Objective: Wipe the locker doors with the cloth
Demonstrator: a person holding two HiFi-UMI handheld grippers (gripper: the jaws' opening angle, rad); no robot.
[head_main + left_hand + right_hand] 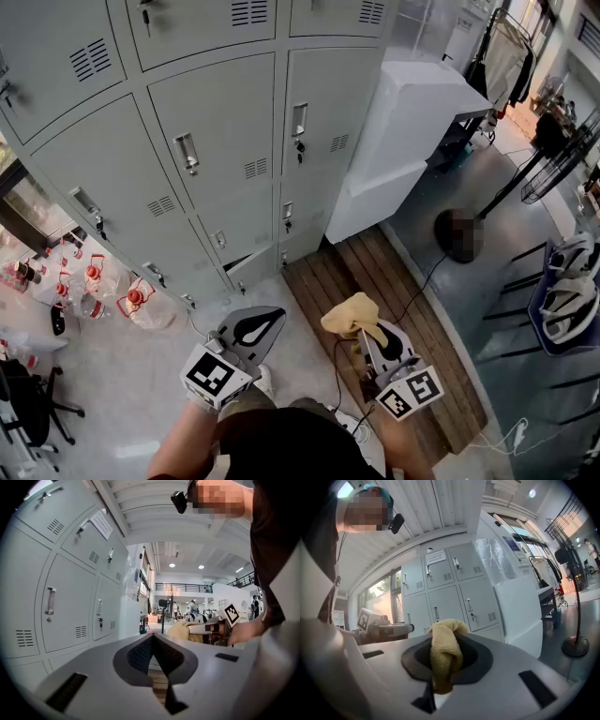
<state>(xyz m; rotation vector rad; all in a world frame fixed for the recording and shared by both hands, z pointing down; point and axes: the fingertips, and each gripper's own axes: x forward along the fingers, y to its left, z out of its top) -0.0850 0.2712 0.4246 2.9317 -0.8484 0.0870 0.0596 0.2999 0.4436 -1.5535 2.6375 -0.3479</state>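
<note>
A bank of grey locker doors point(216, 122) stands ahead of me, each with a handle, a lock and a vent; it also shows in the left gripper view point(61, 606) and the right gripper view point(454, 592). My right gripper point(361, 330) is shut on a yellow cloth point(352, 314), which bulges out between its jaws point(443, 656). My left gripper point(251, 330) is shut with nothing in it, its jaw tips meeting point(152, 637). Both grippers hang low, well short of the doors.
A tall white wrapped cabinet point(412, 122) stands right of the lockers. A wooden pallet point(394, 291) lies on the floor under my right gripper. Plastic bottles point(94, 281) sit at the left, a fan stand base point(459, 234) and chairs point(562, 291) at the right.
</note>
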